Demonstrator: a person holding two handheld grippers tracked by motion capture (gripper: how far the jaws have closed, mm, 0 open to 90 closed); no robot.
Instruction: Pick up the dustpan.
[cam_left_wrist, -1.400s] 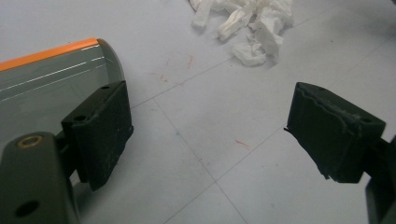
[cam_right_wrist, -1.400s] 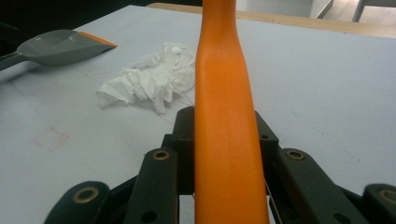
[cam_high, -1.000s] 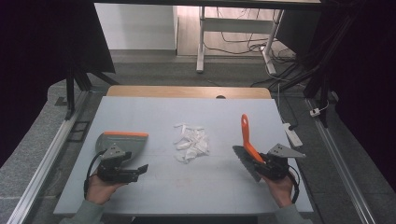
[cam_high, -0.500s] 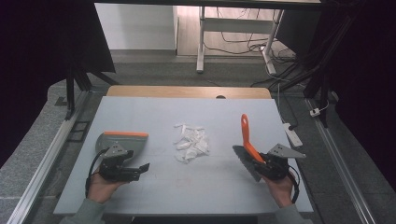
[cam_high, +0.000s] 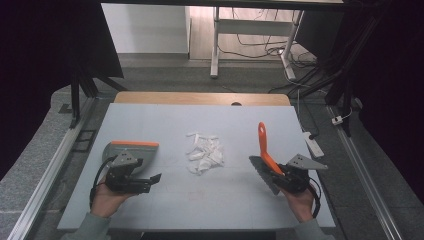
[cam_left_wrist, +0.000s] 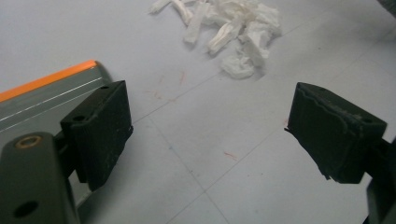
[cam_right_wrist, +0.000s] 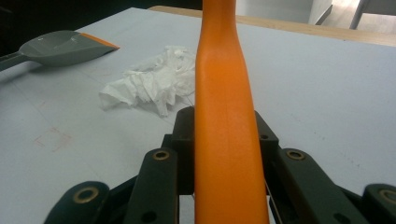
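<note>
My right tongs pinch the brush; left tongs spread, dustpan just beside; scraps between us.

Even, soft light falls on the pale bench; its surroundings are dark. Shadows are faint. The gripper views look slightly soft close up.
</note>
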